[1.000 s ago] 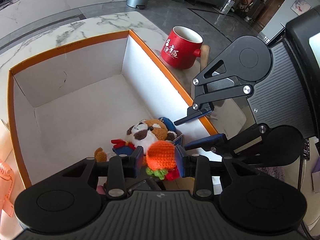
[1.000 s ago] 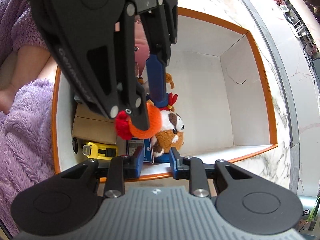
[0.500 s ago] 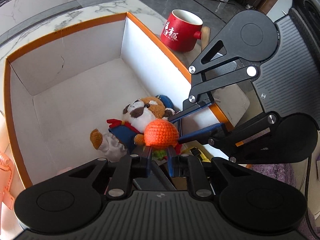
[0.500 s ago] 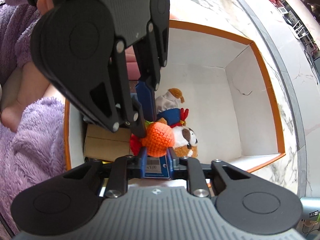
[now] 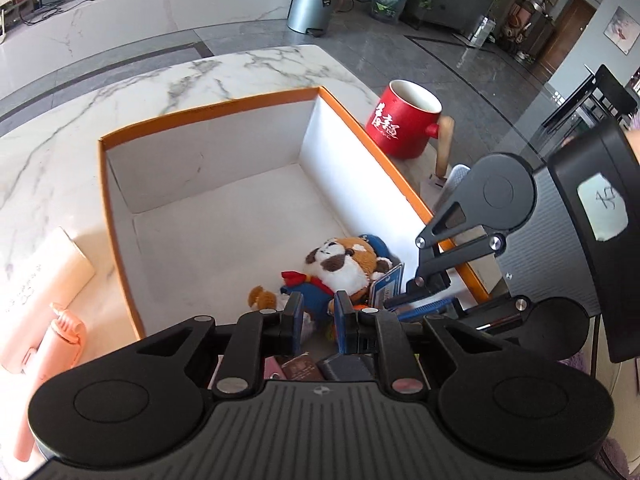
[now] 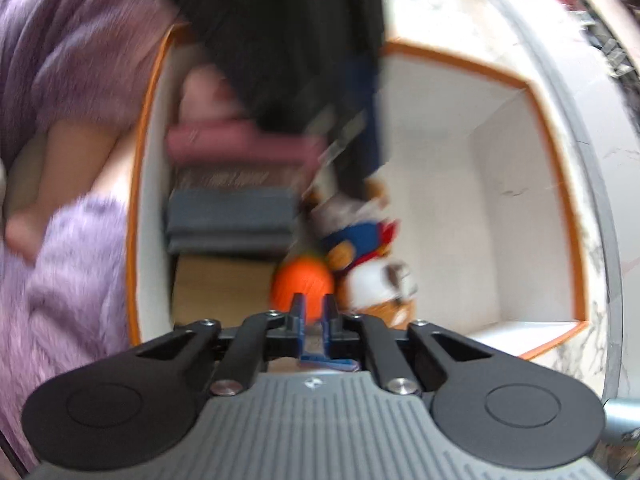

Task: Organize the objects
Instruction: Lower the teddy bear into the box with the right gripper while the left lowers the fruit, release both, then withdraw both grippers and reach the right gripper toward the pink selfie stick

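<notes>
On the left side of the table point(image 5: 60, 152) a pink hand fan point(image 5: 60, 336) lies outside the orange-rimmed box point(image 5: 208, 110), well apart from both hands

The left gripper point(image 5: 316, 316) points down into the box's near end; its jaws are drawn in to a narrow gap with nothing between them. Just past them the plush dog point(image 5: 340, 264) lies on the box floor towards the right wall, its long axis running from the near left to the far right

The thing that looks to matter next is the orange knitted ball point(image 6: 302, 280). It sits on the box floor in the near right corner, touching the plush on one side, with a stack of flat items on its other side. From the left wrist only a sliver of it shows, beside the right-hand jaw

A blue card point(image 5: 386, 284) stands on edge against the plush. The right gripper point(image 6: 314, 308) points steeply down with its jaws closed up, the ball straight ahead just beyond their tips, not between them. Whether they pinch the card's edge I cannot tell, since that view is blurred. The ball is round, so no axis needs matching. Both hands are close to it, and the right looks better lined up

A red mug point(image 5: 404, 124) stands outside the box's right wall
</notes>
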`<state>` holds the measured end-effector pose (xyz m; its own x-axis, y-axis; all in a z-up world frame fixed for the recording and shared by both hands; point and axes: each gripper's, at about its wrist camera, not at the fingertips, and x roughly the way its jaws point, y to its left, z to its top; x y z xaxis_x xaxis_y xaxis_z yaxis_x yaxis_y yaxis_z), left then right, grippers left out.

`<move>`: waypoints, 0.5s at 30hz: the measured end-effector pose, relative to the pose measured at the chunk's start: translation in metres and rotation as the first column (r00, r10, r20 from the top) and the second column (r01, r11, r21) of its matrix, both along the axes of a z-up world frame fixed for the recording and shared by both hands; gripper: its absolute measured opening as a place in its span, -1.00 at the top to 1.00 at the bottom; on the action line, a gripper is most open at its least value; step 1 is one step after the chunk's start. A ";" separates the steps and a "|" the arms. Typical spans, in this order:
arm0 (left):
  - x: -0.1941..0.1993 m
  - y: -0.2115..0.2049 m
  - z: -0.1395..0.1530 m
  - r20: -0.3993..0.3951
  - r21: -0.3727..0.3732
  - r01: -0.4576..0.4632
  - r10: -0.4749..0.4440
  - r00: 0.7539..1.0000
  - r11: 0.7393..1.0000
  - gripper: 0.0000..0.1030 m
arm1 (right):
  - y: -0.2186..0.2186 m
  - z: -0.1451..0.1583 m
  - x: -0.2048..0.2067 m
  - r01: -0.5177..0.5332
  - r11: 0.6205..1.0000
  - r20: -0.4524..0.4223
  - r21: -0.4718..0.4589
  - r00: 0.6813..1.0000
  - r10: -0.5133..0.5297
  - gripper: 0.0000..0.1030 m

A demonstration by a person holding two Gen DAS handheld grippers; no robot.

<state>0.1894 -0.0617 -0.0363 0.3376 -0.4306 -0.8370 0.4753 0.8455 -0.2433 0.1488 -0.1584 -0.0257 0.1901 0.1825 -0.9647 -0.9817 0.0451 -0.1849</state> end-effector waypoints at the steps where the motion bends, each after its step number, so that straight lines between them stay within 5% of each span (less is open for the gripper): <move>1: 0.001 0.002 0.001 0.004 -0.004 -0.005 0.005 1.000 1.000 0.63 | -0.001 0.003 0.000 0.011 1.000 -0.005 0.013 1.000 -0.011 0.86; 8: 0.007 0.015 0.008 0.033 -0.012 -0.035 0.035 0.999 0.999 0.63 | -0.002 0.017 0.031 0.162 0.982 0.058 0.101 0.984 -0.168 0.82; 15: 0.008 0.027 0.016 0.062 -0.004 -0.049 0.049 0.997 0.999 0.62 | 0.010 -0.021 0.052 0.196 0.981 0.110 -0.008 0.975 -0.194 0.81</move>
